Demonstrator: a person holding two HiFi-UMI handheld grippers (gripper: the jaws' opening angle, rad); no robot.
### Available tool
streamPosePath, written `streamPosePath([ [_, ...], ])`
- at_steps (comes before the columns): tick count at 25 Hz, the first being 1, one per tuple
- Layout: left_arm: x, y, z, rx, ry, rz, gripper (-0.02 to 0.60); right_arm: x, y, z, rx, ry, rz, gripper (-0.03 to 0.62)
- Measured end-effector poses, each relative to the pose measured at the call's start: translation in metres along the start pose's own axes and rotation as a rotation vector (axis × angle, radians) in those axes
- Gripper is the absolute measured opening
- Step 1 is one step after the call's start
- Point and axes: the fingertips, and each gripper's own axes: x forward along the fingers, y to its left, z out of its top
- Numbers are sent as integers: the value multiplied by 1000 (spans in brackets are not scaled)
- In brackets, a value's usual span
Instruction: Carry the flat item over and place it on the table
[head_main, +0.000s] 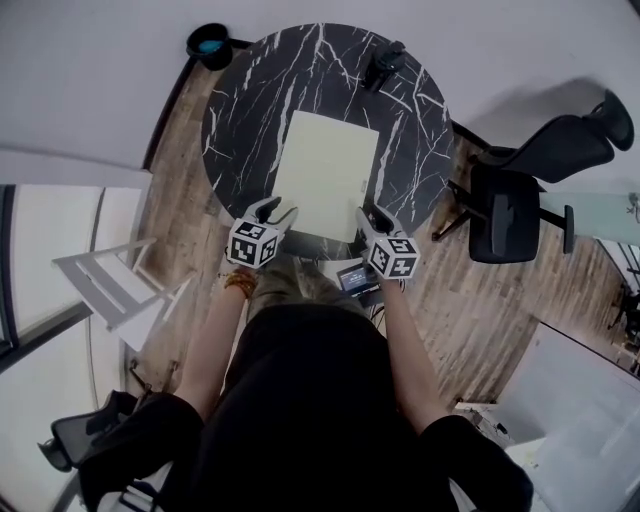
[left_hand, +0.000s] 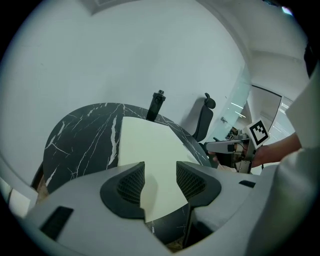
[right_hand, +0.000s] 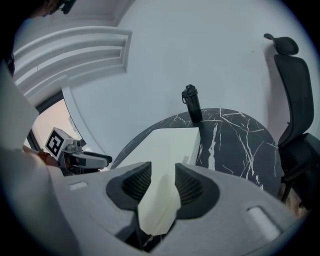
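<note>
A flat cream-coloured board (head_main: 325, 175) lies on the round black marble table (head_main: 240, 110). Its near edge reaches almost to the table's front rim. My left gripper (head_main: 274, 210) is at the board's near left corner and my right gripper (head_main: 374, 216) at its near right corner. In the left gripper view the jaws (left_hand: 160, 182) stand apart with the board's corner (left_hand: 150, 145) showing in the gap. The right gripper view is much the same: parted jaws (right_hand: 162, 185) over the board (right_hand: 170, 145). Neither pair of pads presses on it.
A black bottle (head_main: 385, 62) stands at the table's far edge, beyond the board. A black office chair (head_main: 520, 190) is to the right of the table. A dark pot (head_main: 209, 42) sits on the floor at the far left, with a white frame (head_main: 110, 280) nearer on the left.
</note>
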Motion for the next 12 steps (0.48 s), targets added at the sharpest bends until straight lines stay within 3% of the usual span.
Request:
streamPosePath([
  [6,-5,-13,13,45,-41,9,198,-7,12,10,-21,-31,19,144],
  [12,-9,-32,39,116,-112,14,127,-15,28,24,-57,-73,42,141],
])
